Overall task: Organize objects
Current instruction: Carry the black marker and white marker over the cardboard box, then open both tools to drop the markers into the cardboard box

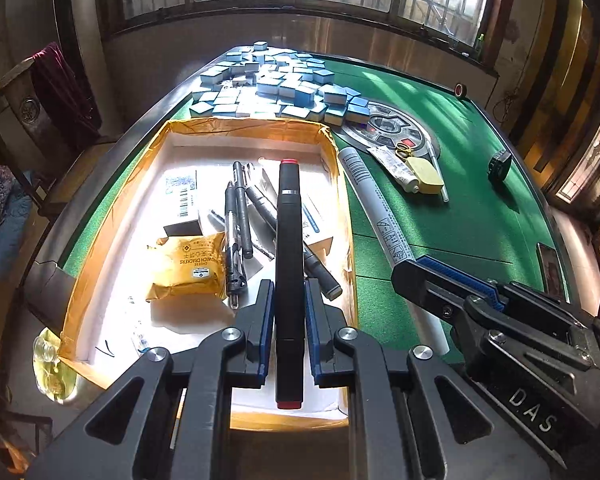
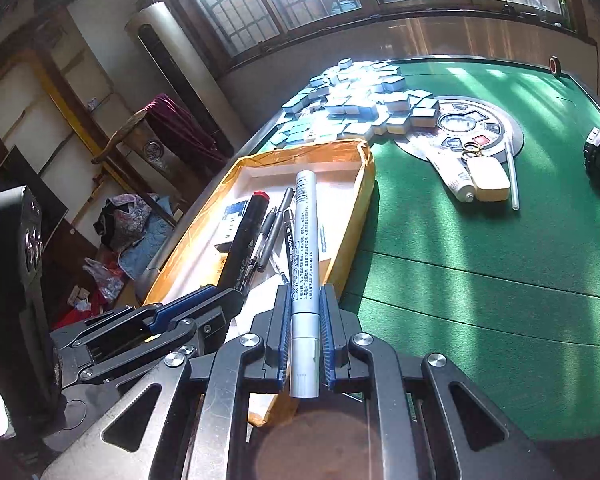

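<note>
My left gripper [image 1: 289,286] is shut on a black marker [image 1: 289,220] with red ends, held lengthwise over the open cardboard box [image 1: 244,124]. In the right wrist view my right gripper [image 2: 305,292] is shut on a silver marker [image 2: 305,232] with printed text, above the box's [image 2: 356,200] near right wall. Each view shows the other tool: the right gripper [image 1: 414,276] with the silver marker [image 1: 374,204] over the green felt, and the left gripper [image 2: 220,296] with the black marker [image 2: 244,240] over the box.
Inside the box lie several pens [image 1: 236,216], a yellow cracker packet [image 1: 188,268] and a small carton. A heap of blue mahjong tiles [image 1: 276,84] sits behind it. On the green table [image 1: 460,220] are a tube, a yellow case [image 1: 424,176], a tape measure [image 1: 500,164] and a tape roll [image 1: 461,91].
</note>
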Demonstrator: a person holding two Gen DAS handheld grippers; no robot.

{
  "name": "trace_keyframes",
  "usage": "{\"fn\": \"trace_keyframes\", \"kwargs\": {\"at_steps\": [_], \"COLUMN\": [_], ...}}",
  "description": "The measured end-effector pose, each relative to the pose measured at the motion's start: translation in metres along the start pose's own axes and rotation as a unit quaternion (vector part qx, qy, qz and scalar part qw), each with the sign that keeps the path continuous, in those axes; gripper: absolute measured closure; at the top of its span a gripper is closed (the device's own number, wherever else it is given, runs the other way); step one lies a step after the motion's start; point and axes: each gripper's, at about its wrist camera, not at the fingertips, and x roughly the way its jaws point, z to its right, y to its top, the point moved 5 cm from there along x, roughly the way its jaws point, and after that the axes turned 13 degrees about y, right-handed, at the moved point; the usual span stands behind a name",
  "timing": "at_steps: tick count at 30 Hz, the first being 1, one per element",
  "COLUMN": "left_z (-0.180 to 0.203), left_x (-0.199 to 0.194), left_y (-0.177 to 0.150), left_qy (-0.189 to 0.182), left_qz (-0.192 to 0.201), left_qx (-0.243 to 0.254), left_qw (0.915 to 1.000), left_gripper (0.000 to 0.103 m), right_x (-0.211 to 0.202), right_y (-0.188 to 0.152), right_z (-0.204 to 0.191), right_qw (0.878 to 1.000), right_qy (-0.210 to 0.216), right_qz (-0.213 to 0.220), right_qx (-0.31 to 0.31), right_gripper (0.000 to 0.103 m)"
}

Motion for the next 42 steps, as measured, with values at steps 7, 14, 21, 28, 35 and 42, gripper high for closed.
{"fn": "trace_keyframes", "kwargs": {"at_steps": [7,14,21,28,35,42], "left_z": [-0.017,-0.028,-0.04,-0.034,-0.031,-0.03], "left_x": [0.013,0.035,0.064,0.102,0.138,0.155], "left_y": [0.0,0.01,0.028,0.067,0.081,0.1], "left_qy": [0.019,0.018,-0.02,-0.067,-0.063,0.002], "left_qz": [-0.015,-0.029,-0.058,-0.079,-0.164,-0.228], "left_qx": [-0.013,-0.02,-0.025,0.0,-0.011,0.025], "left_qw": [0.9996,0.9992,0.9978,0.9946,0.9844,0.9734], "left_gripper": [0.09,0.09,0.09,0.09,0.091,0.091], "right_x": [0.017,0.039,0.058,0.094,0.131,0.141], "right_y": [0.004,0.013,0.034,0.063,0.078,0.087], "right_z": [-0.006,0.0,0.012,0.03,0.042,0.051], "right_qw": [1.0,0.999,0.998,0.997,0.985,0.976], "right_qy": [0.002,-0.008,-0.031,-0.056,-0.075,-0.057], "right_qz": [-0.019,-0.041,-0.049,-0.059,-0.151,-0.204], "right_qx": [-0.003,0.004,0.013,0.015,0.018,0.056], "right_gripper": [0.09,0.09,0.09,0.09,0.09,0.09]}}
